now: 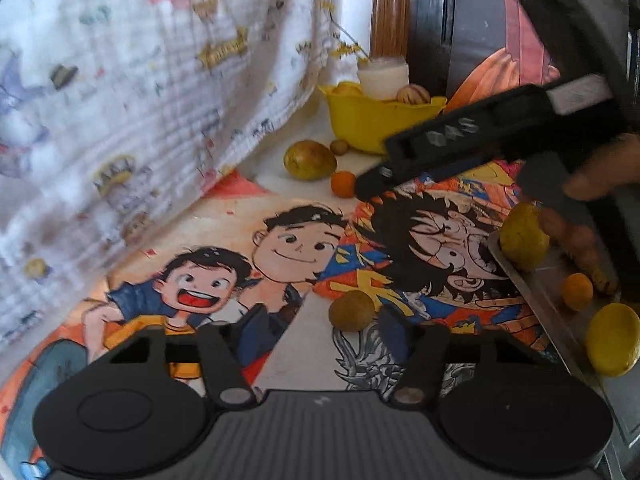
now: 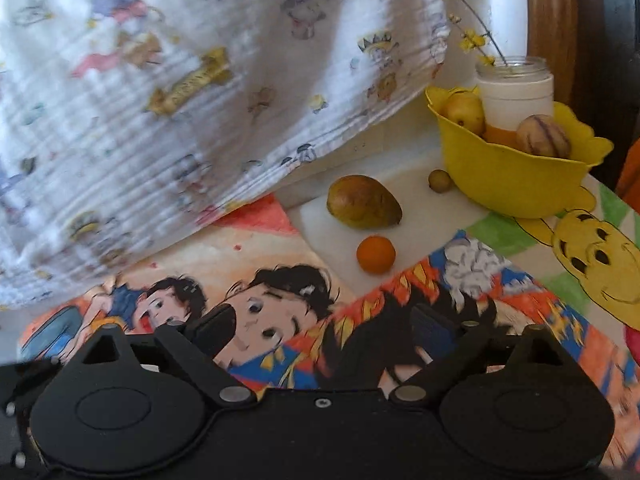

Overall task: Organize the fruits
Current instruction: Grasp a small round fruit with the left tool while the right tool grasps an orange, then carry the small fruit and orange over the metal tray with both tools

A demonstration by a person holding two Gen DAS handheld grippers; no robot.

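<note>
In the left wrist view my left gripper (image 1: 306,336) hangs low over the cartoon mat, jaws partly apart. A small brown round fruit (image 1: 352,310) lies between the fingers, close to the right finger (image 1: 394,334) and well clear of the left one. My right gripper (image 1: 374,182), held by a hand, points its tip at a small orange (image 1: 343,184). In the right wrist view my right gripper (image 2: 322,328) stands open and empty, with the small orange (image 2: 376,254) a little ahead. Behind it lies a green-yellow mango (image 2: 364,202).
A yellow bowl (image 2: 512,184) at the back right holds a yellow fruit (image 2: 466,112), a striped fruit (image 2: 544,136) and a white jar (image 2: 516,96). A small brown fruit (image 2: 440,180) lies beside it. A metal tray (image 1: 524,284) at the right carries several yellow and orange fruits. Patterned cloth (image 1: 140,100) hangs at the left.
</note>
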